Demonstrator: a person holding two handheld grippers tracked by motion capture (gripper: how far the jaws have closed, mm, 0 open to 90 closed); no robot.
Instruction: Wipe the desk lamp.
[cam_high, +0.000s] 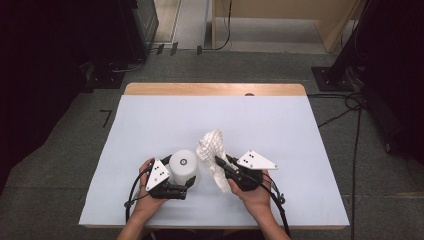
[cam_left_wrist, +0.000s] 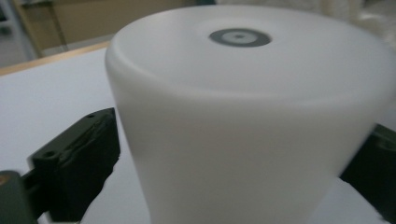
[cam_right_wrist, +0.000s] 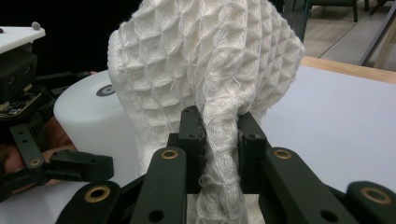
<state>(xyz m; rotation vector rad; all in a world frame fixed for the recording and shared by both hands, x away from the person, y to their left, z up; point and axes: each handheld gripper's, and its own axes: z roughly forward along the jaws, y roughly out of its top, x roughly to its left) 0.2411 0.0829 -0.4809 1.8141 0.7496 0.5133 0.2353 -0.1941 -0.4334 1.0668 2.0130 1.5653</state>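
Near the table's front edge | left gripper jaws clasp upturned white cup | right gripper pinches waffle cloth, bunched upright | cloth just right of cup, right hand nearer

High view: overhead, facing forward and down on the counter. Gripper views: low, close-up; both share the white cup.

Left hand: enters from the bottom edge, gripping its tool from behind.
Left gripper: jaws spread wide, pointing right.
Right hand: wrapped beneath its tool.
Right gripper: jaws pinched nearly together, pointing up-left.
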